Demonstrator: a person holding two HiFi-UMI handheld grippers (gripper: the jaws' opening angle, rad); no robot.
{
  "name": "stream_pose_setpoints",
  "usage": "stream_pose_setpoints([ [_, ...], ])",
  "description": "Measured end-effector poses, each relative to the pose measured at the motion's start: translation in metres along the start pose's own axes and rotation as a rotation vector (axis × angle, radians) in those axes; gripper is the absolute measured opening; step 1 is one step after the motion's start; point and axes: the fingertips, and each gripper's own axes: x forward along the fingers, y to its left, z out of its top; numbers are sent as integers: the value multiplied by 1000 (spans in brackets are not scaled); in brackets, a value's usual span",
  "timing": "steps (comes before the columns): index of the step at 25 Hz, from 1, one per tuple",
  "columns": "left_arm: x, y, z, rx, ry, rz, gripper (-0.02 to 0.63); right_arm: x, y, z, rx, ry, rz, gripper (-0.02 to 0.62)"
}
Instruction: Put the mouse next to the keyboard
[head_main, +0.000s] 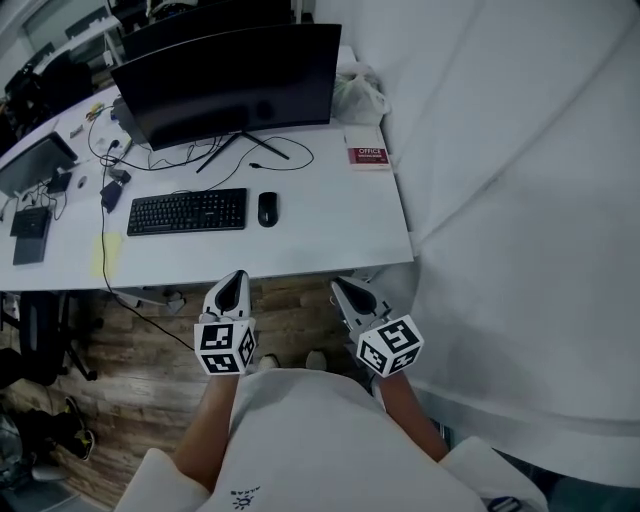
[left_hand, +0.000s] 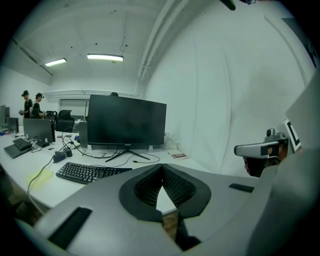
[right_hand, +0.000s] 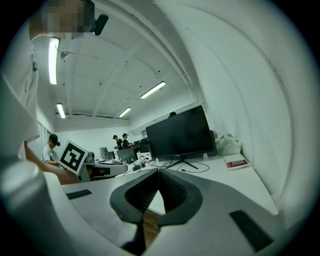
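Only the head view takes in the whole surface (head_main: 330, 235), where the keyboard (head_main: 187, 211) has the mouse (head_main: 267, 208) just beside its right end. The left tool (head_main: 236, 278) and right tool (head_main: 343, 288), both closed on nothing, hang short of the near edge, apart from the mouse.

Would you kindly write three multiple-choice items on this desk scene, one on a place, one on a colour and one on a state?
1. Where does the mouse lie?
A. On the floor
B. Just right of the keyboard
C. On top of the keyboard

2. What colour is the booklet cover?
A. Red
B. Green
C. Blue

3. How do the left tongs stand?
A. Wide open
B. Shut on the mouse
C. Shut, with nothing between them

Answers:
1 B: the head view shows it beside the keyboard's right end, a small gap between them.
2 A: the cover is plainly red.
3 C: the left gripper view shows the tips meeting, nothing held.
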Motion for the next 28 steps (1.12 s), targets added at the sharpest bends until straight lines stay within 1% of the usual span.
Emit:
stream_pose_setpoints([
  [5, -4, 19, 4, 7, -7, -35, 12, 9, 13, 2, 2, -10, -30, 18],
  [11, -14, 40, 14, 10, -25, -57, 12, 16, 23, 5, 0, -11, -63, 18],
  [14, -19, 51, 16, 18, -31, -56, 12, 18, 25, 10, -5, -22, -77, 18],
  [19, -25, 69, 19, 10, -43, -51, 12, 20, 25, 18, -18, -26, -95, 18],
  [24, -24, 74, 24, 1, -65, -67, 12, 19, 21, 23, -30, -30, -110, 18],
  [28, -24, 80, 27, -1, -71, -57, 12, 20, 22, 25, -36, -29, -113, 18],
])
